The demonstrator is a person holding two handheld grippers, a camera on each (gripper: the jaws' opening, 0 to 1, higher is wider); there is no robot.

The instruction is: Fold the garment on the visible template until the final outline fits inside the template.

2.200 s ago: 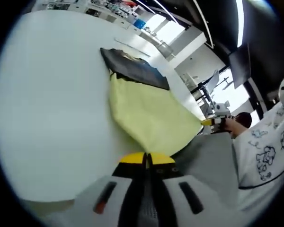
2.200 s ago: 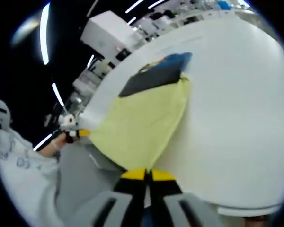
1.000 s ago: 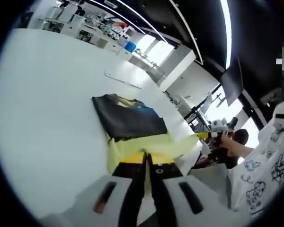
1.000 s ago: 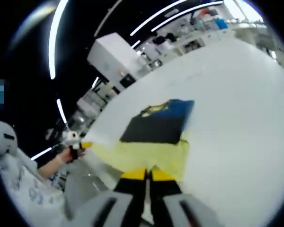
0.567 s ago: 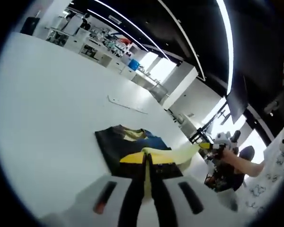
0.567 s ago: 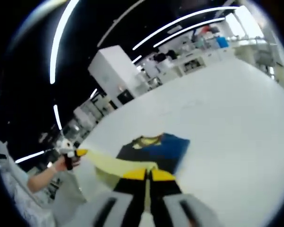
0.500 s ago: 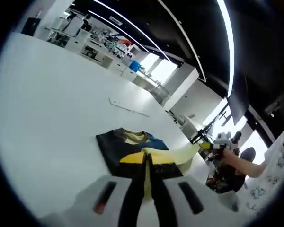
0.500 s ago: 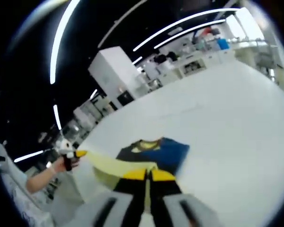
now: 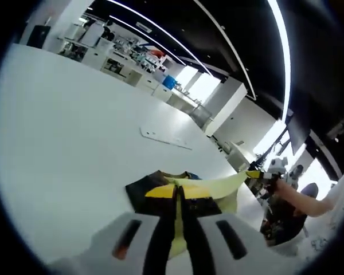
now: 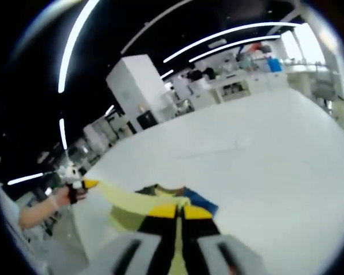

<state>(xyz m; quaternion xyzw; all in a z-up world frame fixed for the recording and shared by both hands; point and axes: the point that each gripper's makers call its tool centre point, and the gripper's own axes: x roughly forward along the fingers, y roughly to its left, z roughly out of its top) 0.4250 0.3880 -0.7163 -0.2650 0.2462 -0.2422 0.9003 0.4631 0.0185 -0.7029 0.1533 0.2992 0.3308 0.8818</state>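
Above the white table (image 9: 63, 143), both the left gripper (image 9: 178, 192) and right gripper (image 10: 176, 211) have jaws clamped on the yellow hem of the garment (image 9: 203, 189), lifted over its dark part. The fold looks mid-way; next, I judge, carry the hem forward, lay it flat, then release.

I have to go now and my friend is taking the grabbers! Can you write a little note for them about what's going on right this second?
Left gripper: shut on the yellow garment's edge, lifted off the white table.
Right gripper: shut on the other end of that edge, garment stretched between them.
The dark panel lies on the table under the raised cloth.
Done: edge raised, mid-fold.
Left: lay it down flat, check the outline fits the template.
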